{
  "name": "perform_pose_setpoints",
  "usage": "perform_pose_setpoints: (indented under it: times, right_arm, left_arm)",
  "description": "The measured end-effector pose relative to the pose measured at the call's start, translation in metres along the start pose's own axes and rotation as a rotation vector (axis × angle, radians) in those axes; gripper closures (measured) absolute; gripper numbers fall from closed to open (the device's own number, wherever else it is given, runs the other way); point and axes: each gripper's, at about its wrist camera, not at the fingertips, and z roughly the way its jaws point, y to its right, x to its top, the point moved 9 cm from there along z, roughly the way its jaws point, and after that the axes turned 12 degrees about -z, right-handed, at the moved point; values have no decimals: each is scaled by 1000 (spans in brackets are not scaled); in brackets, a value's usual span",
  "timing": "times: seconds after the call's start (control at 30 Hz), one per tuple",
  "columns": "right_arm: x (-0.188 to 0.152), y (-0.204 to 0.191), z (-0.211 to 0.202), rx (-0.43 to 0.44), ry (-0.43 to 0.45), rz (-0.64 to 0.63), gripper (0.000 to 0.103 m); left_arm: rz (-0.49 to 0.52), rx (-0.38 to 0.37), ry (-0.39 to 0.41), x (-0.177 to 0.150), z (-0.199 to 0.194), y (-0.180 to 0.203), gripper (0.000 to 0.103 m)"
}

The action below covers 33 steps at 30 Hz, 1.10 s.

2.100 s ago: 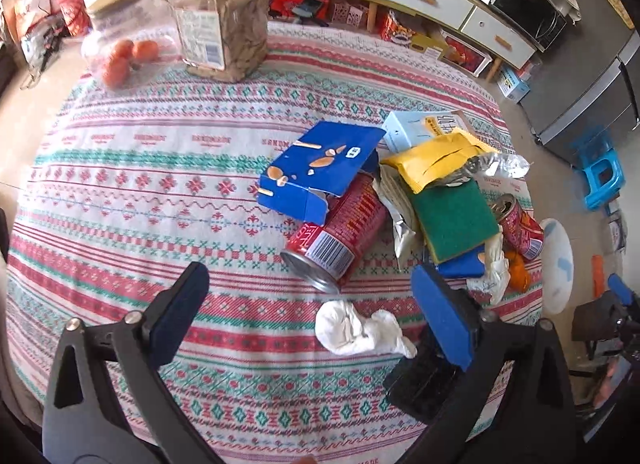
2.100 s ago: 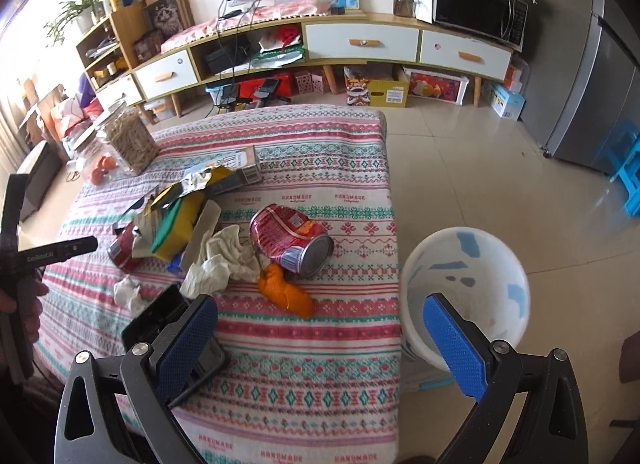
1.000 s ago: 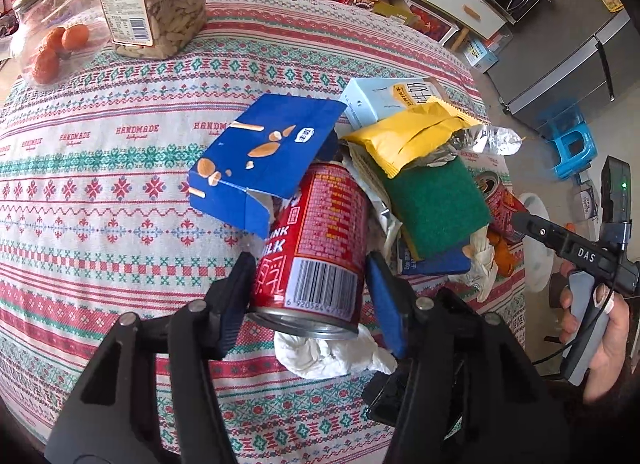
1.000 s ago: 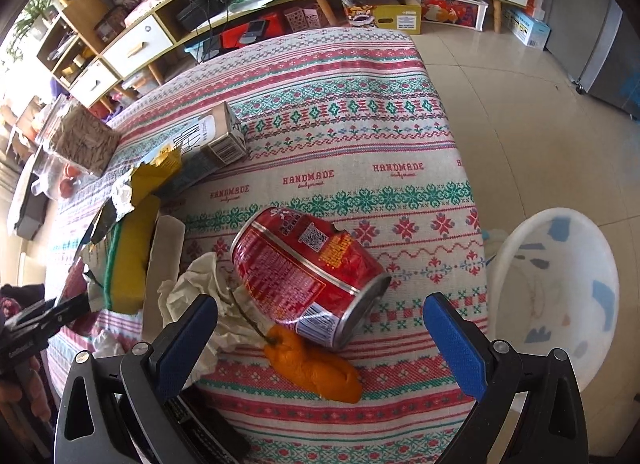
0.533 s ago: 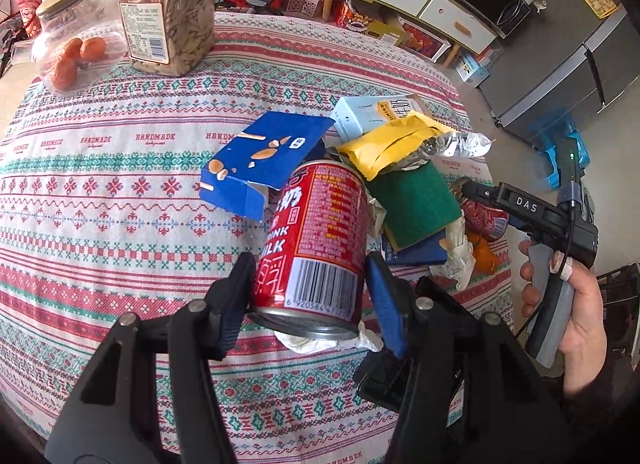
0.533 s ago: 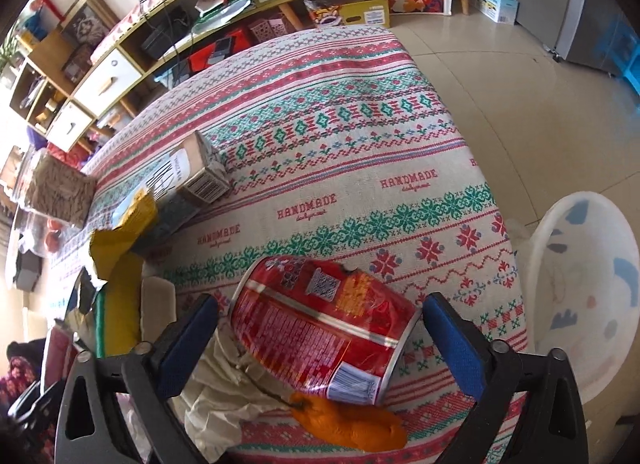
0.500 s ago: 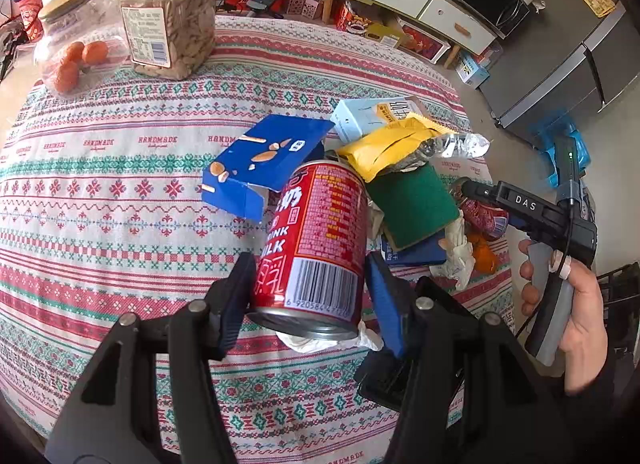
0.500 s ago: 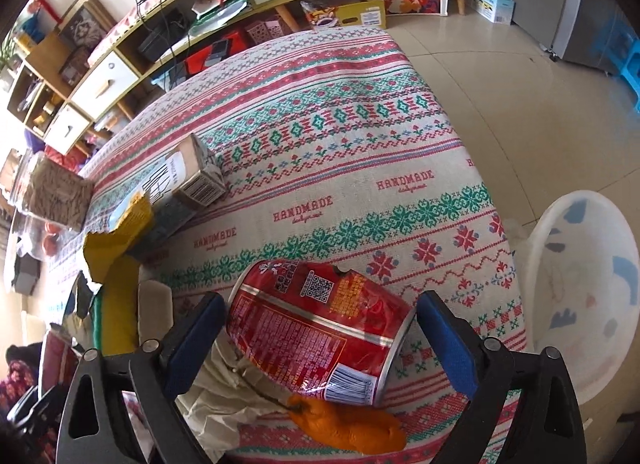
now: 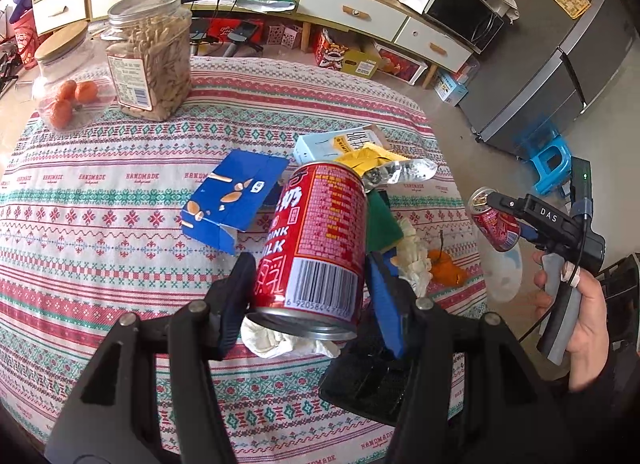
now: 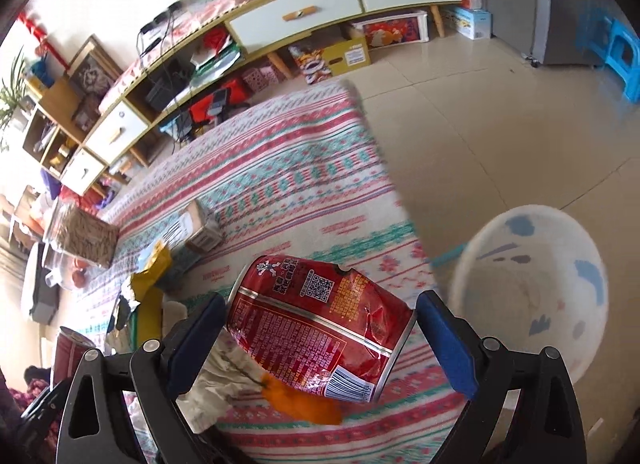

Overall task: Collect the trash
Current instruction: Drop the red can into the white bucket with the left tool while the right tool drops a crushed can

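Cans: left gripper clamps milk can clear of table; right gripper pinches dented can, near bin off table's right edge, likely drop spot.

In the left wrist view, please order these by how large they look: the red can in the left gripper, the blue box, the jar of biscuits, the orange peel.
1. red can, though nearness to the camera enlarges it
2. jar of biscuits and blue box, too alike to rank
3. orange peel
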Motion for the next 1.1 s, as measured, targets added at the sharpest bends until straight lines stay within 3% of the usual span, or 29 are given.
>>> perform_pose_setpoints:
  times: [0.3,0.53,0.83,1.1]
  right_arm:
    - [-26,99,-24,-87,-30,88,6]
    - [-58,150,-18,-106,-99,124,6]
    - [-74,169,-5,-160,-158,114,5]
    - [-79,190,-29,-126,-111,154,4]
  left_arm:
    - [92,-30,-33,-14,29,69,45]
    - [162,-76,-74,-27,50,121,45]
    - [264,-117,-95,-44,86,190,45]
    - [302,-148,-149,-66,123,235,45]
